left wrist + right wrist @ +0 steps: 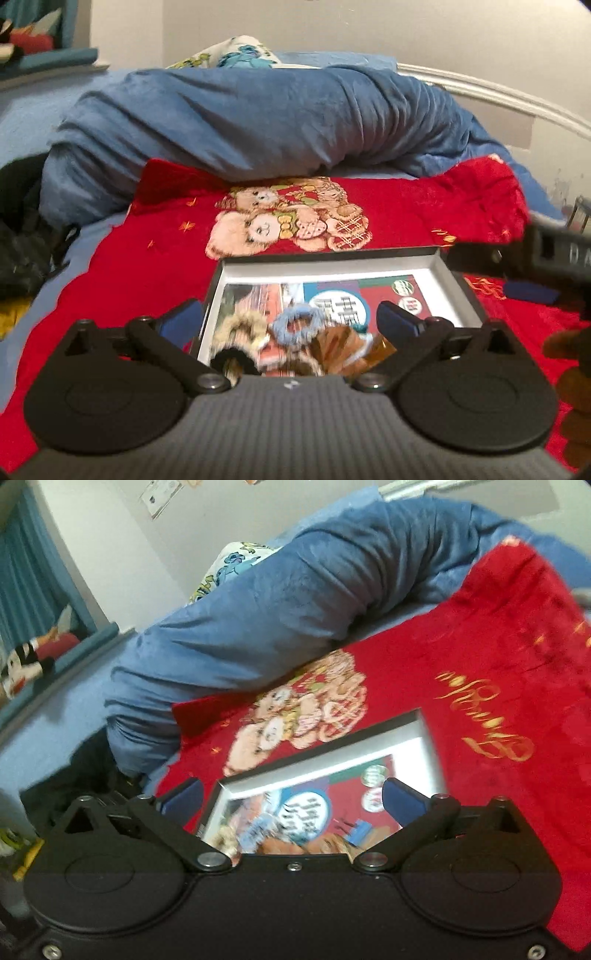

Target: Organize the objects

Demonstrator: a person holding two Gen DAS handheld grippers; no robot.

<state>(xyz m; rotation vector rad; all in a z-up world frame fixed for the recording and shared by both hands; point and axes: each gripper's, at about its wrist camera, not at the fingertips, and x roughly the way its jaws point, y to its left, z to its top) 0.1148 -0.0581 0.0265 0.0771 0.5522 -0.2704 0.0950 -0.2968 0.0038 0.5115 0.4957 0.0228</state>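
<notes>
An open box (332, 264) with white inner walls and a colourful printed floor lies on a red blanket. In it are a blue scrunchie (297, 325), a beige fluffy one (240, 325), a black one (232, 360) and a brown clip (340, 347). My left gripper (290, 319) hangs open above the box's near end, with nothing between its fingers. From the right, one blue pad (528, 291) of the other gripper shows beside the box. In the right wrist view, my right gripper (291, 795) is open and empty over the same box (332, 749), which is blurred and tilted.
The red blanket (406, 206) has a teddy-bear print and covers the bed. A bunched blue duvet (258, 118) lies behind it. Dark clothing (22, 229) sits at the left edge, a brown furry thing (576, 387) at the right. A white bed rail (480, 88) runs behind.
</notes>
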